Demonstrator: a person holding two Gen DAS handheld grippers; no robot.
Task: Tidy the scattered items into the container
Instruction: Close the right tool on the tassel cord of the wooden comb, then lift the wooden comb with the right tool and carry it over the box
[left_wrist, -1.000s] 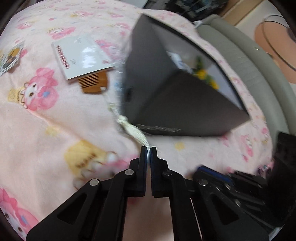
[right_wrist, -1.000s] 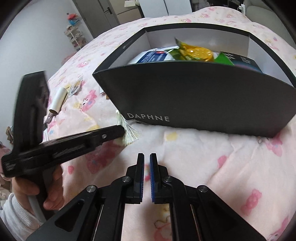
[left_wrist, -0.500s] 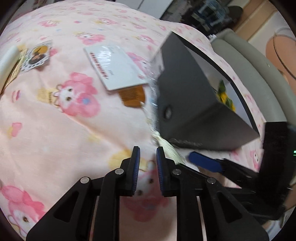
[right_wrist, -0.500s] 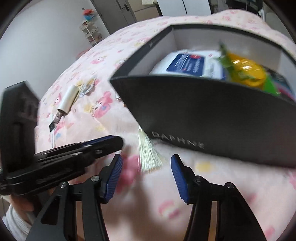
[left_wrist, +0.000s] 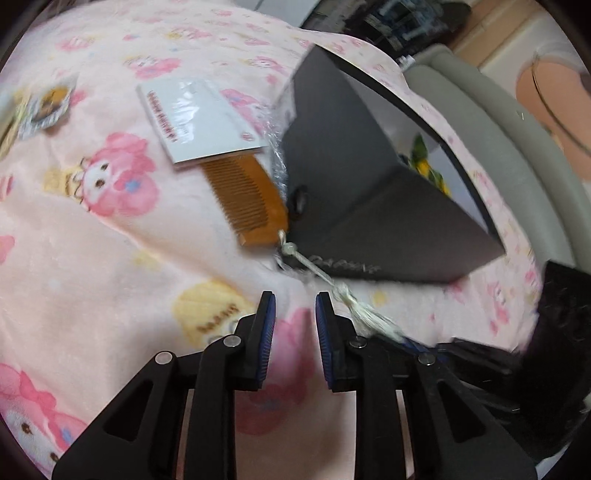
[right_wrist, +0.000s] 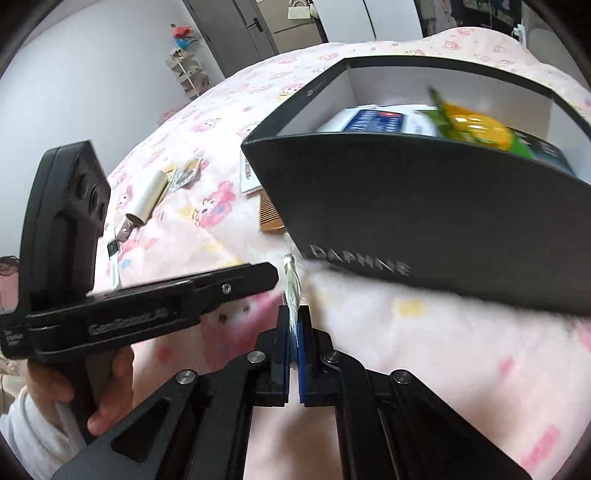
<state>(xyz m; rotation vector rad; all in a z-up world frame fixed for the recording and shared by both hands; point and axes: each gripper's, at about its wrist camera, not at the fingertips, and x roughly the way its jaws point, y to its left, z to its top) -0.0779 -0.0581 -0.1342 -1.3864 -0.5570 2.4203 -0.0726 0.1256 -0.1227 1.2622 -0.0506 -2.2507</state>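
- My right claw (right_wrist: 293, 341) is clamped tight, jaws all but touching, and the pale tassel (right_wrist: 291, 291) is pinched right between the blue pads.
- From that pinch the tassel's cord runs up and away to the wooden comb (left_wrist: 245, 201), which lies flat on the pink cartoon blanket (left_wrist: 92, 258), its far end tucked under a white card in shiny wrap (left_wrist: 192, 118).
- My left claw (left_wrist: 291, 338) sits just beside the tassel with its jaws a narrow gap apart and nothing in between; only blanket shows through the gap.
- In the right-hand view that left claw comes in from the side, gripped by my hand (right_wrist: 77, 384) in a white sleeve, its tip close to the tassel.
- Right behind the comb stands the black box (right_wrist: 424, 221) with DAPHNE printed low on its front wall; the comb's edge is hard against its corner.
- The box is open on top, and inside I can see a white-and-blue pack (right_wrist: 373, 120) and a yellow-and-green packet (right_wrist: 472, 127).
- Further out on the blanket, well away from the box: a white roll (right_wrist: 146, 199), a small sticker packet (right_wrist: 184, 175) just beside it, and a few little bits too small to make out.
- Beyond the bed's far edge, a grey padded rail (left_wrist: 491, 122) curves past the box.
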